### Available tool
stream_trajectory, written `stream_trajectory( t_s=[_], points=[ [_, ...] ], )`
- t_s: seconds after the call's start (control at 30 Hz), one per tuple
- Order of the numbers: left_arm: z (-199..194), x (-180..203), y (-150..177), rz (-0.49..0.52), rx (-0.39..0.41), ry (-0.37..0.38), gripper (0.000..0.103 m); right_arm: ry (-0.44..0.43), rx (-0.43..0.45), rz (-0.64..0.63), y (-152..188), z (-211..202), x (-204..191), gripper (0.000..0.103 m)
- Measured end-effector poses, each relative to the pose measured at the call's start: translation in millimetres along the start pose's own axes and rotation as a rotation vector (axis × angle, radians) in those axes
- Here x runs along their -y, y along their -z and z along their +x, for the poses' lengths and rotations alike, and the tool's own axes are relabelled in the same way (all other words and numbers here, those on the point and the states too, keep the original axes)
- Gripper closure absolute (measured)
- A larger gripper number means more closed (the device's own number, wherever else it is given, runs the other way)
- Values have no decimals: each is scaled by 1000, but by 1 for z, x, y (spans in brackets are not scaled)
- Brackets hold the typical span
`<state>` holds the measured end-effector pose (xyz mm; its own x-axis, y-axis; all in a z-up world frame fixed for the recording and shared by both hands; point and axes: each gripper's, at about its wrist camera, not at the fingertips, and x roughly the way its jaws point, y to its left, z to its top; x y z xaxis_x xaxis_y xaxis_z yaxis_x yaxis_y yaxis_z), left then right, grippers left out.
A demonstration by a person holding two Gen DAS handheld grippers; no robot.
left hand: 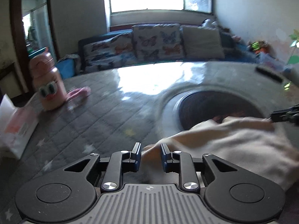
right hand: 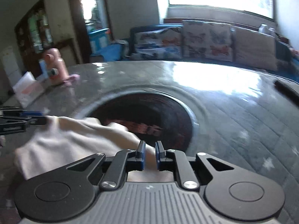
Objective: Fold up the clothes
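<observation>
A cream-white garment [left hand: 233, 141] lies bunched on the grey table, partly over a round dark recess [left hand: 214, 108]. My left gripper [left hand: 150, 154] has its jaws a little apart with an edge of the cloth between them. In the right wrist view the same garment [right hand: 74, 136] spreads to the left, and my right gripper [right hand: 149, 154] has its jaws narrowly apart around another edge of it. The left gripper [right hand: 24, 120] shows at the garment's far left end; the right gripper [left hand: 286, 113] shows at its right end.
A pink cat-shaped bottle [left hand: 47, 82] and a pink cloth [left hand: 78, 92] stand at the table's left. A white packet [left hand: 16, 128] lies at the left edge. A dark flat object [left hand: 269, 73] sits far right. A sofa with butterfly cushions [left hand: 157, 41] is behind.
</observation>
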<state>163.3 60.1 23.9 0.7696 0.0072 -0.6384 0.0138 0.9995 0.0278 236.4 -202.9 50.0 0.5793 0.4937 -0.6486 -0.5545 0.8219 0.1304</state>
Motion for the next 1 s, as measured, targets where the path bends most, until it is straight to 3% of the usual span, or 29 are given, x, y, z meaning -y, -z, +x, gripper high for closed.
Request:
stream_trajectory(
  t_s=[0.2,0.37,0.43,0.7,0.9,1.0],
  points=[
    [17,29,-11,53,-22,64,78,-110,-39,-42,-13,28,-25,92],
    [45,24,-11,35,-67,35,78,-122,-89,-23,-15,54,-26,92],
    [46,18,-10,20,-70,29,78,-135,-89,-36,-12,44,-27,92],
    [-10,4,3,28,-14,26,76,-185,-88,-87,1,3,-30,84],
    [-58,2,43,76,-18,29,66,-222,-84,-129,14,-27,-34,82],
    [-76,1,62,88,-29,25,60,-199,-115,-155,31,-37,-31,78]
  ],
)
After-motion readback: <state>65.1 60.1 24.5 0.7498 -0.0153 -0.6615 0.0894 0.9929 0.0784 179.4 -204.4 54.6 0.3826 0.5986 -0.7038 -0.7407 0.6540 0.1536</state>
